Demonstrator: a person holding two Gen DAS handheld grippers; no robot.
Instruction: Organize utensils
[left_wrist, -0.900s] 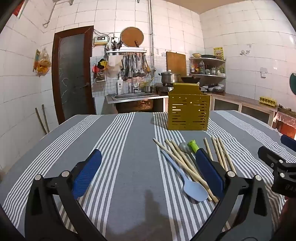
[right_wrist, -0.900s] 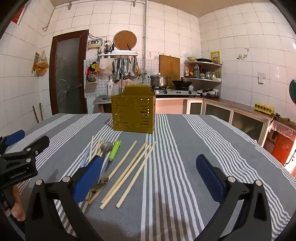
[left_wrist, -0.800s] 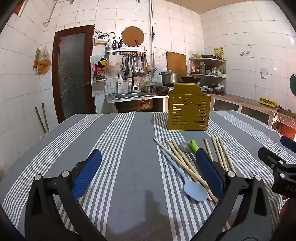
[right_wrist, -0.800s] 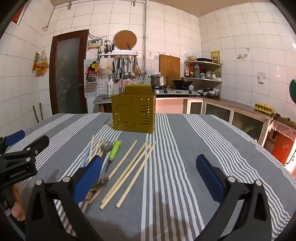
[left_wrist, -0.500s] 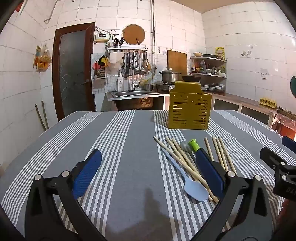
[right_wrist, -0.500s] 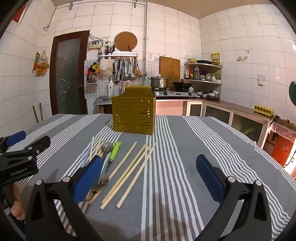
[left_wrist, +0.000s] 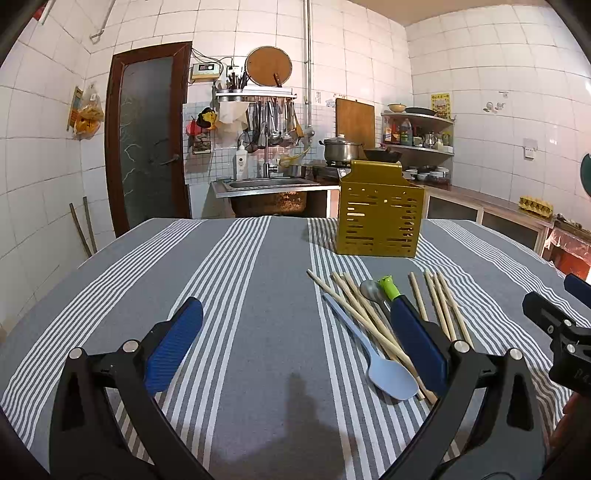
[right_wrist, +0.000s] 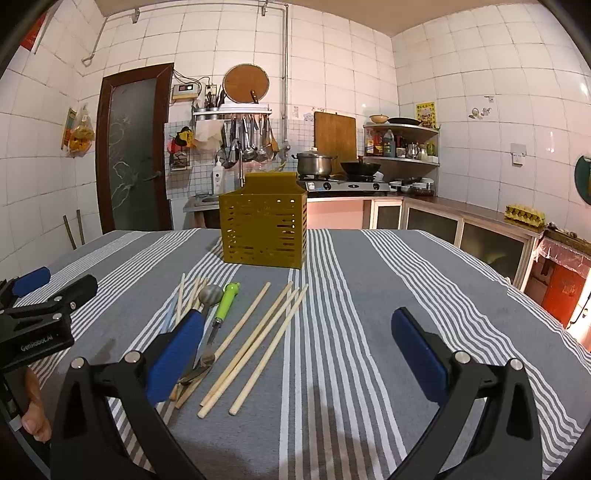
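Striped cloth covers my worktop (right_wrist: 369, 295). Left of the holder (right_wrist: 263, 233), my left gripper (left_wrist: 295, 350) is spread wide and empty. Spoon (left_wrist: 369, 349), peeler (right_wrist: 226, 301) and chopsticks (right_wrist: 255, 343) all lie loose before the holder: nothing sorted yet, I judge. My right gripper (right_wrist: 295, 354) also gapes, holding nothing.

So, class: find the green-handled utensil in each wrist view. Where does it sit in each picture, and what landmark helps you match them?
Left wrist view: the green-handled utensil lies right of centre, just beyond the left tool's right pad.
Right wrist view: the same utensil lies left of centre, beside the right tool's left pad.
Shared landmark: the yellow slotted holder stands on the striped cloth behind it.
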